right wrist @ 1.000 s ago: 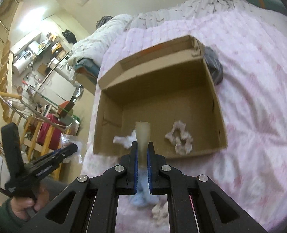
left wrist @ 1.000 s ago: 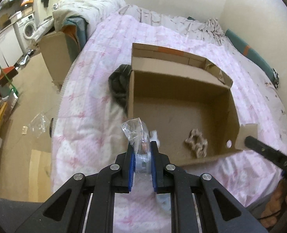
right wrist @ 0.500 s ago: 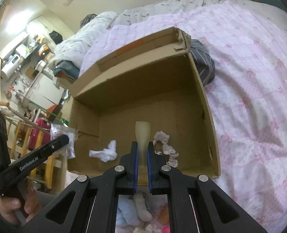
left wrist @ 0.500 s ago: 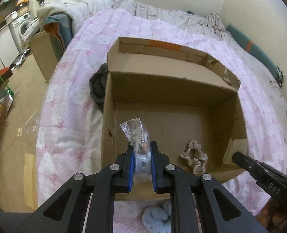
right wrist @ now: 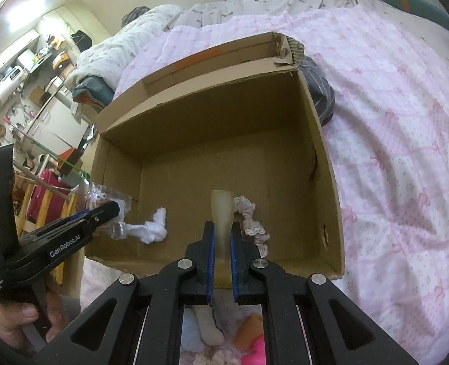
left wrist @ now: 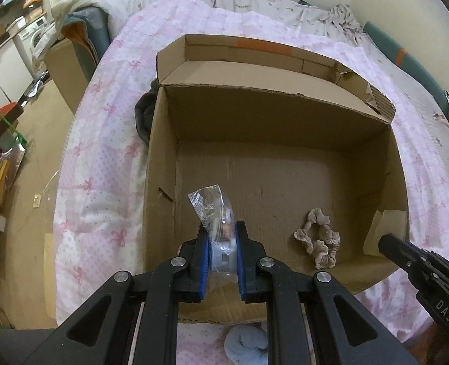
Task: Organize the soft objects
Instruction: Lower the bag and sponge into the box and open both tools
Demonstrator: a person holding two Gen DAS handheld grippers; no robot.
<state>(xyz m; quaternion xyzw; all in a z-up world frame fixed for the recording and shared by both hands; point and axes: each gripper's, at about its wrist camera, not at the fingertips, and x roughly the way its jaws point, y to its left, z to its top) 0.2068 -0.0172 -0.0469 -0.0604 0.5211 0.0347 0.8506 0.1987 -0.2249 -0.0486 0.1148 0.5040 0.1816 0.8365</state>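
Note:
An open cardboard box [left wrist: 285, 112] [right wrist: 212, 115] lies on a pink quilted bed. My left gripper [left wrist: 222, 237] [right wrist: 115, 210] is shut on a clear plastic bag [left wrist: 212, 210] [right wrist: 102, 197] holding a small toy, above the box's near left corner. Over the near wall, my right gripper [right wrist: 222, 237] is shut on a beige translucent sock-like piece [right wrist: 222, 213] [left wrist: 385, 231]; its black finger [left wrist: 407, 255] shows at right in the left wrist view. A beige lace scrunchie [left wrist: 317, 240] [right wrist: 250, 222] and a white soft piece [right wrist: 154, 228] lie on the box floor.
Soft items lie on the bed below the grippers: a light blue fluffy one [left wrist: 245, 343], a beige sock [right wrist: 207, 325], orange and pink pieces [right wrist: 253, 331]. A dark garment [left wrist: 144, 115] [right wrist: 318, 91] sits by the box's far side. Furniture and clutter stand on the floor at left.
Both grippers moved forward and down toward the box, which now looms larger. The left one with its bag went from outside the near wall to over the box's inside.

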